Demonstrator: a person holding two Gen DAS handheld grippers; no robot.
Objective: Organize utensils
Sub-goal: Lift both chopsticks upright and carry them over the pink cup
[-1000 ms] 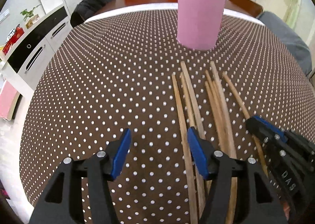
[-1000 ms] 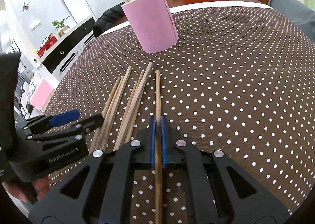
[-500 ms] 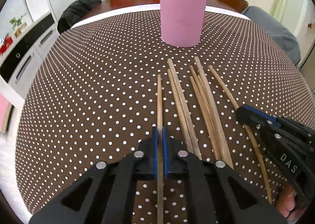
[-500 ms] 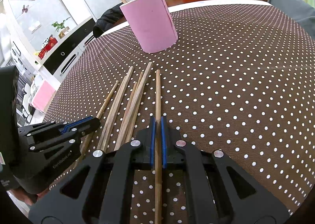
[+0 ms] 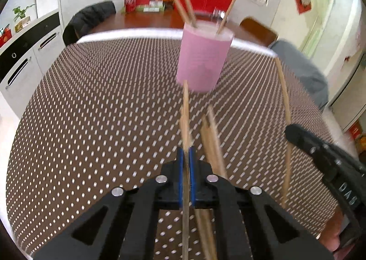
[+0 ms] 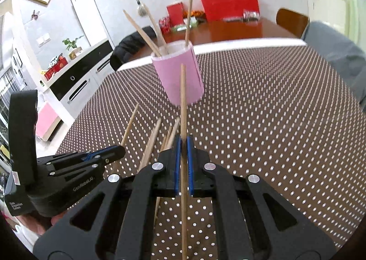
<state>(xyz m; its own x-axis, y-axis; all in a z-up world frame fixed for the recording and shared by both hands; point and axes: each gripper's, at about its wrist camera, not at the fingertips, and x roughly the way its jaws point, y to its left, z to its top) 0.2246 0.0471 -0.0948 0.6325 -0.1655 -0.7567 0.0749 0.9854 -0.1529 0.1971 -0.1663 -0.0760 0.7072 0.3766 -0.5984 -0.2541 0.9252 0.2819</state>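
Two thin wooden chopsticks aloft, one per gripper. Left gripper [image 5: 187,157]: blue pads clamped flat on a pale wooden chopstick [image 5: 185,109], held near mid-length so the tip leads forward toward the tall pink cylindrical holder [image 5: 204,58]; jaws closed onto this stick within the last second. Middle: loose wooden chopsticks [image 6: 149,143] lying side by side on the brown white-dotted tablecloth [image 6: 263,127], just short of the holder, not yet collected. Right gripper [image 6: 183,145]: pads pinched tight on a second wooden chopstick [image 6: 183,90], likewise aimed tip-first at the holder. Probable reason for the grip: stick in line with the fingers, ready to tip over the rim. Three chopsticks [image 6: 146,33] already standing slanted in the holder.

Left wrist view only: right gripper's stick seen from the side, clear of the cloth and bowed by the lens; heavy motion blur. Right wrist view only: left gripper body from the side with a hand beneath, and the loose pile in sharper detail.
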